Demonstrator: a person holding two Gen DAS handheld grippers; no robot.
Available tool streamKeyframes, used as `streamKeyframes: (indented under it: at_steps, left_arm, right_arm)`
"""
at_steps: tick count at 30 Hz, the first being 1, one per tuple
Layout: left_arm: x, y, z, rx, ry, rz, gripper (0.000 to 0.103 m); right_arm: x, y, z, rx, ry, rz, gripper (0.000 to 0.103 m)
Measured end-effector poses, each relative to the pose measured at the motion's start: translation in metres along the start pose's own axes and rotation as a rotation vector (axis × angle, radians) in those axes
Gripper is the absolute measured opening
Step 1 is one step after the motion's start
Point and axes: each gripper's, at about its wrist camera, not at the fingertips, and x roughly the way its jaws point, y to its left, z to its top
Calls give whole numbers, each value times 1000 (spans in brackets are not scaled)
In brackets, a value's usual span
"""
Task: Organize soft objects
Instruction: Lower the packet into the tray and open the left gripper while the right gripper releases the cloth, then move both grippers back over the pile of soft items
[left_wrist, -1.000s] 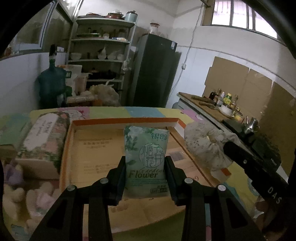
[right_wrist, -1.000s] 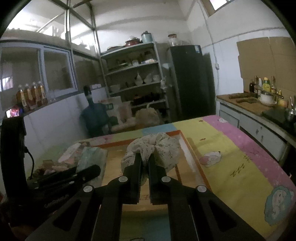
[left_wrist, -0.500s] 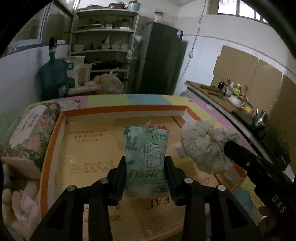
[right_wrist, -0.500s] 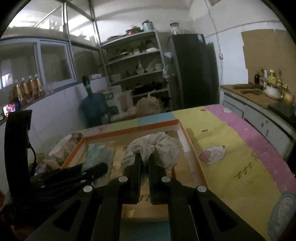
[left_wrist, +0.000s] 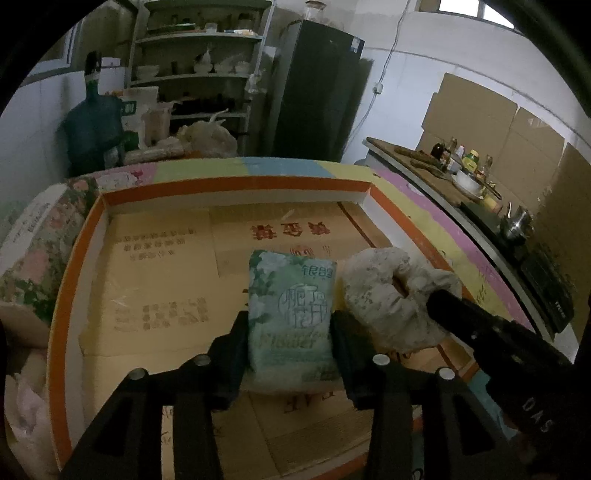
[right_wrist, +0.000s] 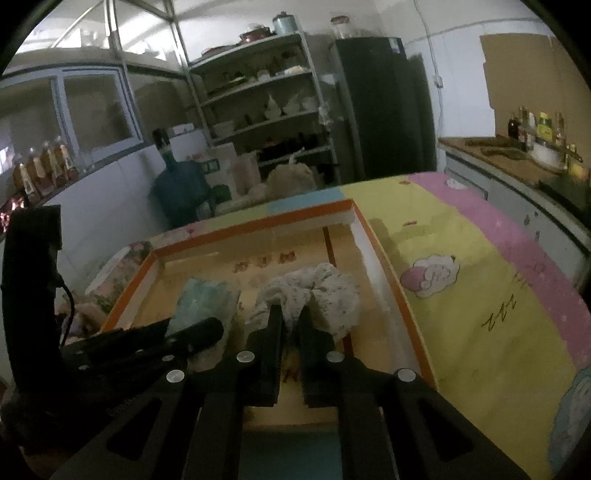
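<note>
My left gripper (left_wrist: 290, 325) is shut on a green tissue pack (left_wrist: 291, 314) and holds it low over the floor of an orange-rimmed cardboard box (left_wrist: 88, 236). My right gripper (right_wrist: 290, 314) is shut on a white floral scrunchie (right_wrist: 325, 295), also inside the box (right_wrist: 391, 288), just right of the tissue pack (right_wrist: 207, 302). In the left wrist view the scrunchie (left_wrist: 388, 295) sits beside the pack, with the right gripper's finger (left_wrist: 480, 332) behind it. The left gripper (right_wrist: 177, 332) shows at the lower left of the right wrist view.
A floral tissue box (left_wrist: 33, 251) lies left of the cardboard box, with pale soft items (left_wrist: 26, 387) below it. The table has a pastel cartoon cloth (right_wrist: 480, 295). A counter with bottles (left_wrist: 461, 166), a fridge (left_wrist: 317, 99), shelves and a water jug (left_wrist: 92, 129) stand behind.
Both grippers have moved forward and down into the cardboard box, carrying the tissue pack and the scrunchie with them. Both grips are unchanged.
</note>
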Motion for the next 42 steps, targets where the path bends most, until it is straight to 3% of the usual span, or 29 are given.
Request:
streamKeyframes:
  at_steps: [3,5,13,15,20,23,27,34,42]
  left_arm:
    - [0,0,-1,-2,5,-11,57]
    - [-1,1,-2,-7,8,-27,58]
    - [-20,-4,-4,16,-47,-17,68]
    - [-29,-4,-4,18,-74,-21,76]
    - [-64,-6,-6,97,-242,45,94]
    - [-83,-8,-7,166,-292,102,95]
    - [-105,3,-11,194,-327,80,95]
    - [-143,34,-29,184,-385,199,95]
    - [-173,69,-43,148,-399,251,95]
  right_arm:
    - [0,-1,-2,3,3,2,17]
    - [-1,-2,-3,2,0,2,30]
    - [-14,-2,-2,21,-33,11,44]
    - [-21,-2,-1,28,-49,12,47]
    - [-42,1,-2,58,-112,24,69]
    - [-52,9,-3,60,-142,17,73]
    - [-66,23,-5,69,-188,3,75]
    - [-80,58,-11,74,-250,-49,75]
    - [-80,109,-19,18,-237,-11,75]
